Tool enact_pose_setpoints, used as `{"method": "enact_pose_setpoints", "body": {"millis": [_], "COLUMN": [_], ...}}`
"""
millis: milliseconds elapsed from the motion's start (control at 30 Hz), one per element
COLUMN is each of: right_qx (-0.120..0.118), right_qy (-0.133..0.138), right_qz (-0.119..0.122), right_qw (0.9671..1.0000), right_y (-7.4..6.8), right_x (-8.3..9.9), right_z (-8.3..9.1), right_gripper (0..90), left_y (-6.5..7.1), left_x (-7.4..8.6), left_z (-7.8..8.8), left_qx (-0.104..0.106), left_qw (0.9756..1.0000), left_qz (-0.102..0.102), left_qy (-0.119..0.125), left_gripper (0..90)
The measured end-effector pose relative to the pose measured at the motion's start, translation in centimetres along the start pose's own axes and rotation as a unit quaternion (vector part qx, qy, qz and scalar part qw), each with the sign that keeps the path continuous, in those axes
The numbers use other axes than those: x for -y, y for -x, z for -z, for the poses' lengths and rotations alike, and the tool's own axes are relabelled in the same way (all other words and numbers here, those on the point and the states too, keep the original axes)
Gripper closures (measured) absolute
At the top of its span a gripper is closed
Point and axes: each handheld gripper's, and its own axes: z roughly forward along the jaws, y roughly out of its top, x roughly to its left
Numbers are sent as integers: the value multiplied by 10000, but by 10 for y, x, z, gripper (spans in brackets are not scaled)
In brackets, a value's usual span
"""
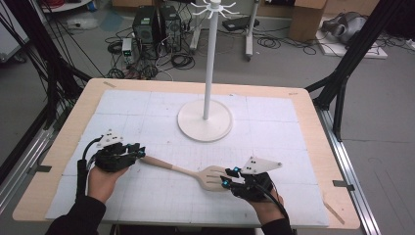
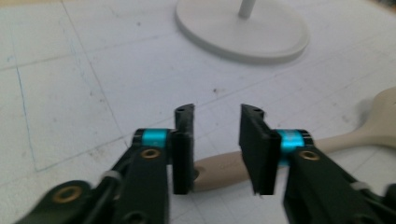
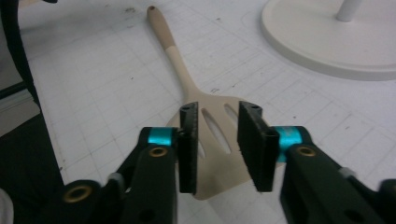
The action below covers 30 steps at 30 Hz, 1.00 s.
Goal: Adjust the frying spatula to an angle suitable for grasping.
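The left tool (image 1: 140, 152) sat at the left of the desk (image 1: 63, 142), its jaws spread apart over the handle end of the beige slotted spatula (image 1: 188, 171), not pressing on it. The spatula lay flat on the white gridded mat (image 1: 147, 105), its handle running left toward that tool and its slotted blade pointing right. Behind it, near the middle of the mat, stood a white stand (image 1: 205, 117) on a round base. The right tool (image 1: 228, 177) hovered at the spatula's blade with jaws likewise spread, the blade lying beneath the gap.
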Motion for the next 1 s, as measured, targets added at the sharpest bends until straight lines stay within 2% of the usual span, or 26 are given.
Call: {"method": "enact_pose_setpoints", "body": {"millis": [33, 100, 133, 233, 267, 300, 333, 367, 400, 467, 500, 567, 600, 633, 700, 767, 800, 833, 1000], "right_qx": [95, 253, 311, 434, 502, 671, 671, 807, 866, 959, 1092, 1128, 1196, 1307, 1408, 1450, 1534, 1570, 1706], "right_qy": [123, 275, 344, 447, 476, 538, 538, 600, 647, 683, 771, 796, 802, 816, 849, 879, 913, 936, 865], "right_qz": [-23, -73, -111, -143, -183, -267, -267, -361, -388, -393, -431, -473, -473, -506, -588, -603, -649, -661, -595], "right_qw": [9999, 9993, 9989, 9980, 9974, 9959, 9959, 9943, 9934, 9923, 9901, 9893, 9884, 9868, 9846, 9837, 9818, 9809, 9797], "right_y": [1, 3, 4, 6, 8, 12, 12, 16, 18, 20, 24, 26, 28, 31, 34, 36, 38, 38, 40], "right_x": [0, 0, 0, 0, 1, 1, 1, 2, 3, 5, 9, 11, 14, 20, 25, 27, 30, 31, 32], "right_z": [2, 5, 7, 12, 15, 21, 21, 28, 32, 37, 46, 51, 56, 64, 71, 73, 78, 80, 81], "right_gripper": [542, 438, 412, 387, 360, 293, 293, 254, 238, 215, 208, 208, 208, 205, 199, 198, 196, 195, 196], "left_y": [-2, -5, -8, -15, -20, -26, -26, -32, -32, -37, -41, -42, -42, -41, -41, -41, -41, -41, -38], "left_x": [0, 2, 3, 7, 9, 12, 12, 14, 14, 15, 17, 19, 20, 20, 23, 23, 24, 24, 26], "left_z": [7, 13, 15, 18, 19, 19, 19, 18, 18, 14, 9, 6, 3, 0, -8, -10, -14, -14, -22], "left_qx": [68, 26, 2, -71, -113, -216, -216, -300, -300, -379, -433, -425, -407, -397, -404, -432, -508, -508, -432], "left_qw": [9997, 9993, 9991, 9990, 9990, 9989, 9989, 9990, 9990, 9990, 9990, 9991, 9991, 9989, 9981, 9977, 9967, 9967, 9956], "left_qz": [22, 60, 102, 157, 212, 239, 239, 185, 185, 130, 54, -10, -97, -180, -278, -284, -255, -255, -319], "left_qy": [223, 361, 413, 404, 367, 338, 338, 279, 279, 183, 44, -40, -119, -184, -380, -447, -583, -583, -765], "left_gripper": [585, 510, 503, 546, 560, 583, 593, 611, 628, 641, 690, 798, 798, 891, 896, 897, 897, 897, 897]}}
